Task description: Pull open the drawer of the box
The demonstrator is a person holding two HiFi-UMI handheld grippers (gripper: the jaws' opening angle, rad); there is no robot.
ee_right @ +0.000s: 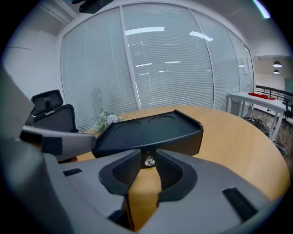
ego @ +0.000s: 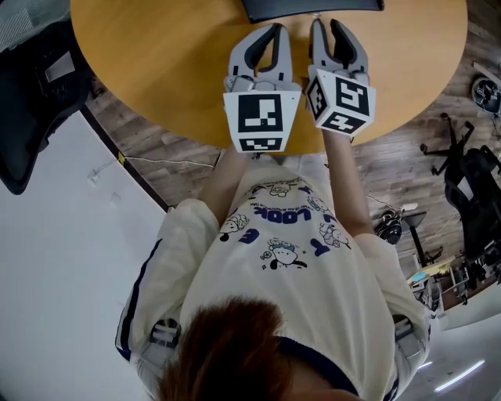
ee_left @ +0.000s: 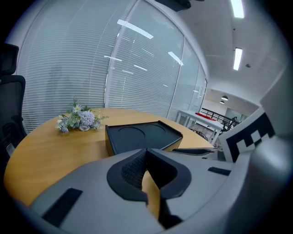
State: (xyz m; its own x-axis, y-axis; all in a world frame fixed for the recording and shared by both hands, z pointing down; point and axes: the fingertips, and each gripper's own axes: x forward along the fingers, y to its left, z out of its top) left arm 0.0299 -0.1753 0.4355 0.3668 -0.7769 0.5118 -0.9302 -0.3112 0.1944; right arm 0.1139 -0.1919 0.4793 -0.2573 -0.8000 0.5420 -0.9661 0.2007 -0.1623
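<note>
The black box [ee_right: 151, 130] stands on the round wooden table [ego: 156, 55]; two round recesses mark its lid. A small clear knob [ee_right: 149, 161] sits on its front drawer face. My right gripper [ee_right: 149, 157] is open, its fingertips on either side of the knob and close to it; I cannot tell whether they touch it. In the head view the right gripper [ego: 329, 27] reaches the box [ego: 313, 6] at the top edge. My left gripper [ego: 272, 31] hangs just beside it, tips together, holding nothing. In the left gripper view the box [ee_left: 142, 137] lies ahead of the left gripper [ee_left: 146, 153].
A small bunch of artificial flowers [ee_left: 78, 119] lies on the table behind the box. A black office chair [ego: 31, 94] stands left of the table, more chairs [ego: 470, 180] on the right. The person stands at the table's near edge. Glass walls with blinds lie beyond.
</note>
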